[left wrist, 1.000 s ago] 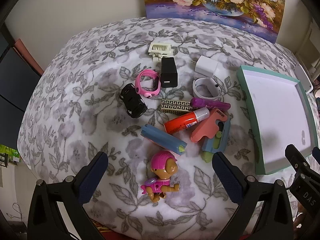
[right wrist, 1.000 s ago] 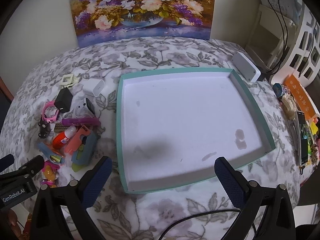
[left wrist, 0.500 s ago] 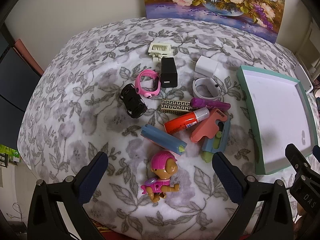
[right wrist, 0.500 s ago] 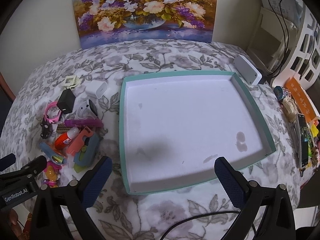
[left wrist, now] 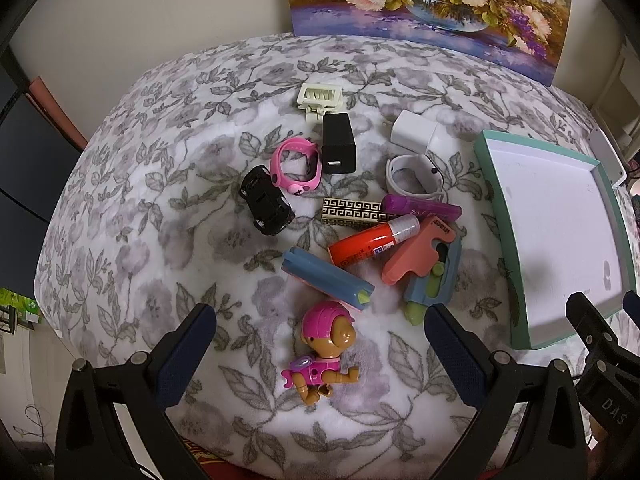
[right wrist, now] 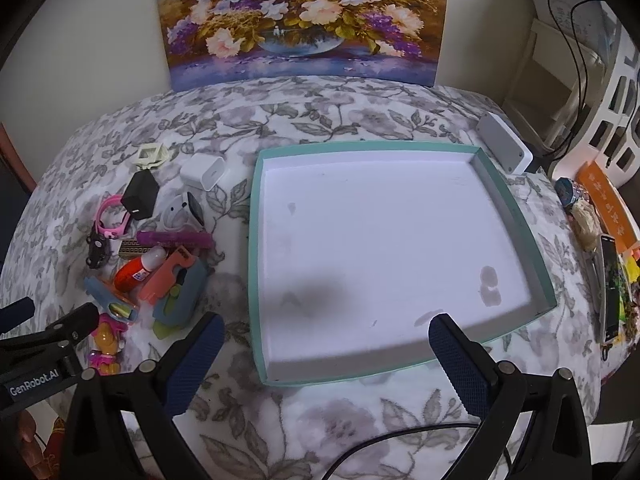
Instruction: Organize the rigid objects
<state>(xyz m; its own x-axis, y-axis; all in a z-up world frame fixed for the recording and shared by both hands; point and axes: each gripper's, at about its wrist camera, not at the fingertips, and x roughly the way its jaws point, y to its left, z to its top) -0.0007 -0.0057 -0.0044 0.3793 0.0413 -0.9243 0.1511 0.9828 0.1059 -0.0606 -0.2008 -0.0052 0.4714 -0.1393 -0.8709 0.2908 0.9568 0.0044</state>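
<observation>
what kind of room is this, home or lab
Most likely a home, not a lab. A table under a soft floral cloth stands by a wall with a flower painting propped against it, and toys and chargers such as a toy figure and a pink watch lie beside a teal tray.

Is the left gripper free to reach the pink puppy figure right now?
Probably yes. The left gripper is open and empty, and the puppy figure lies between its tongs on the floral cloth, with nothing over it.
</observation>
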